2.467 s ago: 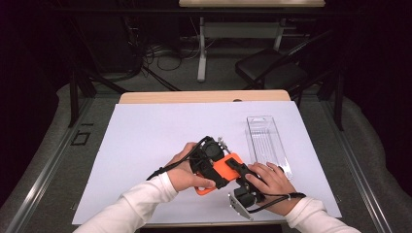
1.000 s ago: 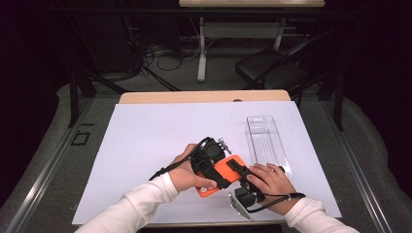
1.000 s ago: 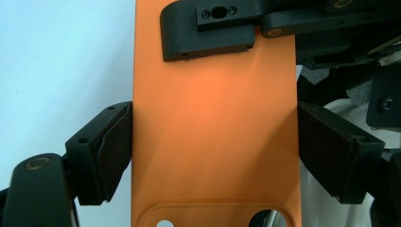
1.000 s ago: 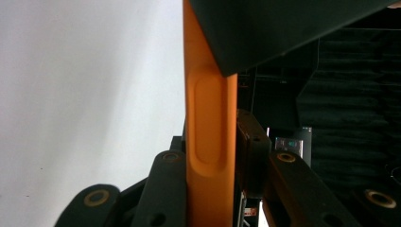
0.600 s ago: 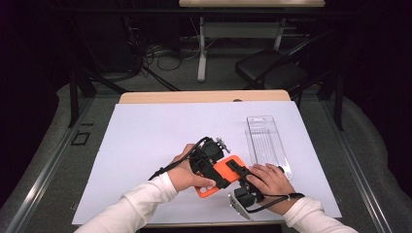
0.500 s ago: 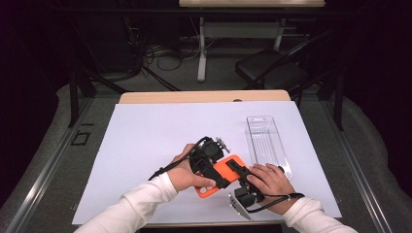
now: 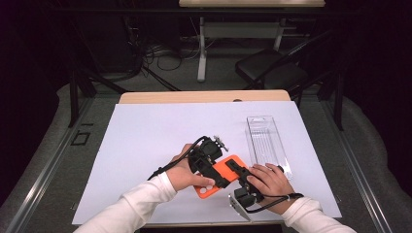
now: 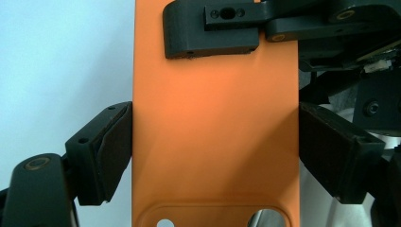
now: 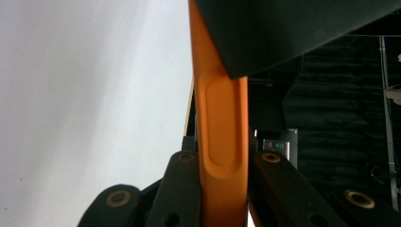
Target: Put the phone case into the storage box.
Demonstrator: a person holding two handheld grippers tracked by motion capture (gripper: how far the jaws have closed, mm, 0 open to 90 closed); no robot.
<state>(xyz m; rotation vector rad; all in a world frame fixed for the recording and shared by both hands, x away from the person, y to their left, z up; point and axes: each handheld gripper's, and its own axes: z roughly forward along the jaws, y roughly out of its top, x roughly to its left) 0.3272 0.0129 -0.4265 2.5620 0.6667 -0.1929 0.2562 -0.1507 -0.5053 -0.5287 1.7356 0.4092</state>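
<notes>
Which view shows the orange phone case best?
The left gripper view: the case lies face-on, broad back and camera cutout visible. The right gripper view shows its thin edge; the high view shows it small, partly covered by both grippers.

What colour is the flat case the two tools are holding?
Orange. The case shows best in the left gripper view.

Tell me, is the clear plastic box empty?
Empty, apparently. Through the clear rectangular plastic box in the high view, just its ribbed bottom and the white table cover show.

- The orange phone case (image 8: 215, 142) looks smooth, matt plastic.
- The clear tray (image 7: 266, 143) is glossy plastic.
- White paper sheet (image 7: 145, 141) covers the wooden counter (image 7: 204, 96).
</notes>
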